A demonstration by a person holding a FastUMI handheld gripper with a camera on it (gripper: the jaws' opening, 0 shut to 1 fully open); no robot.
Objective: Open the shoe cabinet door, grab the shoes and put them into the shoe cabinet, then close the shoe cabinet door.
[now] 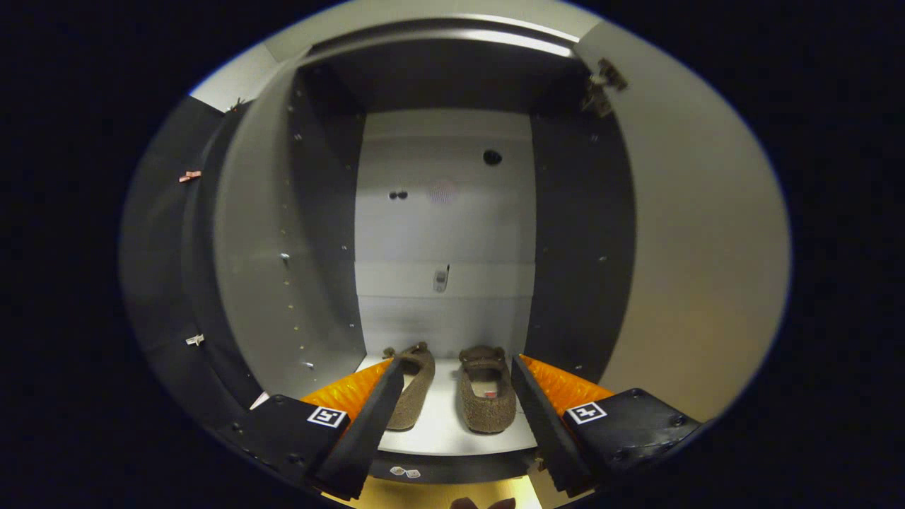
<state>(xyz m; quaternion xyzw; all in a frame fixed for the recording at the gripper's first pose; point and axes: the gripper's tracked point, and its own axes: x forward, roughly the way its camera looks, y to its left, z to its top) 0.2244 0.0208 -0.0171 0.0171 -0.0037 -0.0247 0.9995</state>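
Two brown fuzzy shoes lie side by side on the white bottom shelf (442, 424) inside the open shoe cabinet. The left shoe (413, 392) sits partly behind my left finger (368, 420), and the right shoe (486, 399) lies in the gap between the fingers. My gripper (458, 369) is open and holds nothing, its fingers spread wide in front of the cabinet opening. The cabinet door (700, 247) stands swung open on the right, its hinge (601, 85) visible at the top.
The cabinet has dark side walls (580, 247) and a pale back panel (445, 233) with small holes. Another pale panel (261, 247) stands open at the left. A strip of yellowish floor (424, 491) shows below the cabinet's front edge.
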